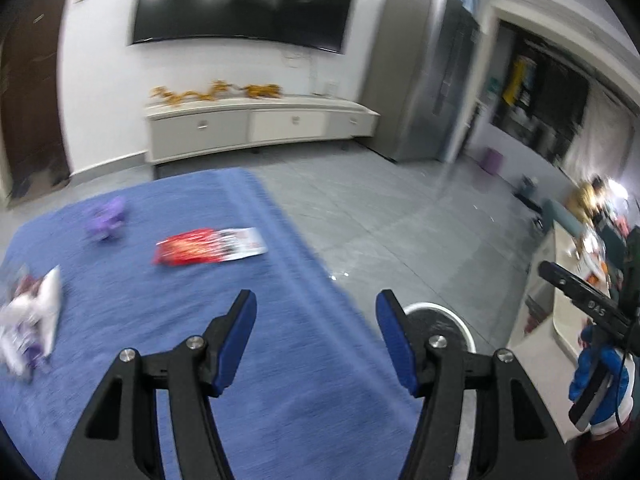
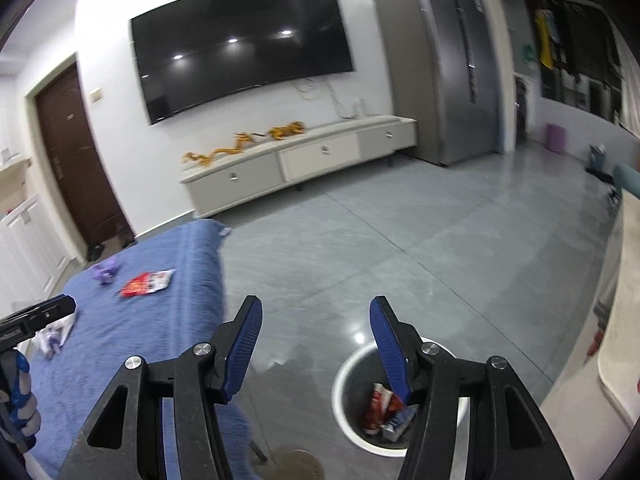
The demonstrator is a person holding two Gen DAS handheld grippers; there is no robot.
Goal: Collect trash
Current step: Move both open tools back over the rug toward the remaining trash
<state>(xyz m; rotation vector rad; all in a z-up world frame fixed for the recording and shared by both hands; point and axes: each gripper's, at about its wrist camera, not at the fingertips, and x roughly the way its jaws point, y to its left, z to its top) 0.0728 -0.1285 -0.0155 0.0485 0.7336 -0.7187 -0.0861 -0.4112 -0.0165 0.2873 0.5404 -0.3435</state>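
Note:
A red and white snack wrapper lies on the blue-covered table, also seen in the right wrist view. A crumpled purple wrapper lies beyond it to the left. A white and purple wrapper lies at the table's left edge. A white-rimmed trash bin stands on the floor right of the table and holds red and blue wrappers. My left gripper is open and empty above the table's right edge. My right gripper is open and empty above the bin.
Grey tiled floor stretches to a white TV cabinet under a wall TV. A grey fridge stands at the right. A brown door is at the left. A cluttered counter sits at the far right.

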